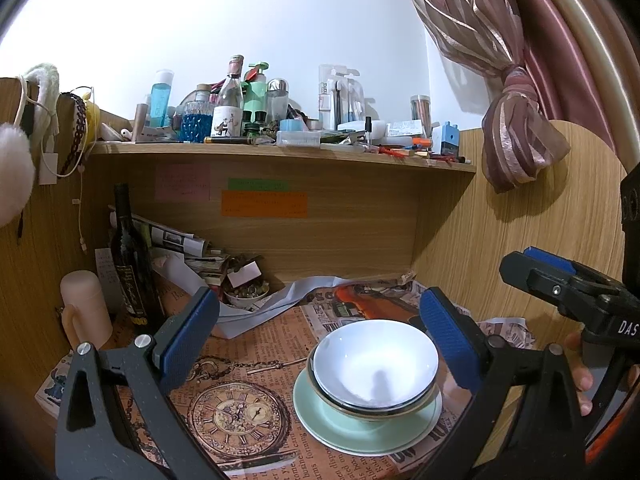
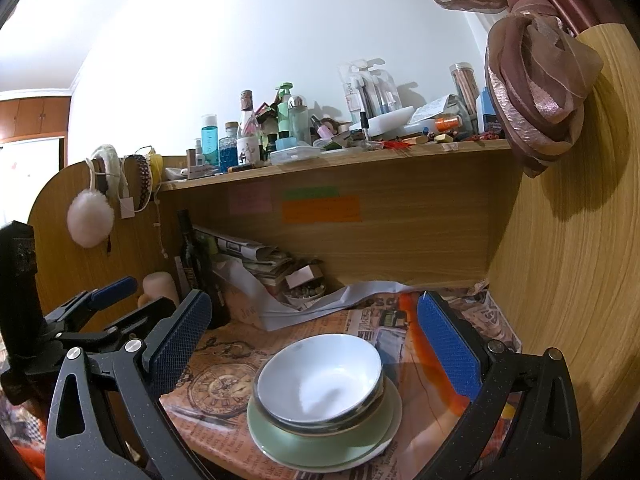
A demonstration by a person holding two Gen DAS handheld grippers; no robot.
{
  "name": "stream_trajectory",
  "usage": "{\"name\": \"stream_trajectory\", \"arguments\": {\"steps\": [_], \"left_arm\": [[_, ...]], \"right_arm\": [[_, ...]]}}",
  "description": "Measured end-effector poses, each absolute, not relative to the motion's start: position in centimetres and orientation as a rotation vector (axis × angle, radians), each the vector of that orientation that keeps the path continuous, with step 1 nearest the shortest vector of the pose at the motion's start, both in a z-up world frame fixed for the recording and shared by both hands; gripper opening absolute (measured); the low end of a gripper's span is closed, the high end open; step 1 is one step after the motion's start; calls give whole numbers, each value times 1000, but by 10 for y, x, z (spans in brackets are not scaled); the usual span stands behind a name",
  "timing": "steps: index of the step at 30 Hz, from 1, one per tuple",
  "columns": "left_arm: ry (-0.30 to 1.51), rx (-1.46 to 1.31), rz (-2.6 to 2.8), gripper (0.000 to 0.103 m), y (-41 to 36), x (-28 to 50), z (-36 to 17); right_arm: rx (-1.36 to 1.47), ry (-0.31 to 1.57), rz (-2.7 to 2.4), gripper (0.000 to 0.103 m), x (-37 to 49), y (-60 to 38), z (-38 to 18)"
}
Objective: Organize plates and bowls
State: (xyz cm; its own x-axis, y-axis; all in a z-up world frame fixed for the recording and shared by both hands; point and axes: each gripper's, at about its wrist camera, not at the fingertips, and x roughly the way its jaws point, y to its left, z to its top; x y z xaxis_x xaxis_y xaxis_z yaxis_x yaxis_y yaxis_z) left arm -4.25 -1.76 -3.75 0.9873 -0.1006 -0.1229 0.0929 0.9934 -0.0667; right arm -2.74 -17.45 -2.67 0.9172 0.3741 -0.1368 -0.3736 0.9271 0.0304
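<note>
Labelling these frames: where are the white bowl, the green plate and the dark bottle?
white bowl (image 1: 374, 360): left wrist view, inner wall.
green plate (image 2: 280, 438): right wrist view, left rim.
dark bottle (image 1: 130, 264): left wrist view, body.

A home bedroom desk: toiletry-crowded shelf (image 1: 280, 148), tied curtain (image 1: 516, 120), hanging hairbands (image 1: 80, 120).

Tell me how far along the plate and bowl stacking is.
Looks nearly done: the white bowl sits nested in another bowl on the green plates, one stack. Nothing is in hand; the left gripper and right gripper are open, clear of it. No loose dishes visible.
</note>
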Motion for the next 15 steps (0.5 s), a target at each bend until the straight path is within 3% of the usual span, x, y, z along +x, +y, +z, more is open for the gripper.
{"name": "stream_trajectory", "arguments": {"steps": [15], "left_arm": [[133, -77, -103, 102, -16, -38, -37]], "right_arm": [[4, 141, 383, 103, -27, -174, -27]]}}
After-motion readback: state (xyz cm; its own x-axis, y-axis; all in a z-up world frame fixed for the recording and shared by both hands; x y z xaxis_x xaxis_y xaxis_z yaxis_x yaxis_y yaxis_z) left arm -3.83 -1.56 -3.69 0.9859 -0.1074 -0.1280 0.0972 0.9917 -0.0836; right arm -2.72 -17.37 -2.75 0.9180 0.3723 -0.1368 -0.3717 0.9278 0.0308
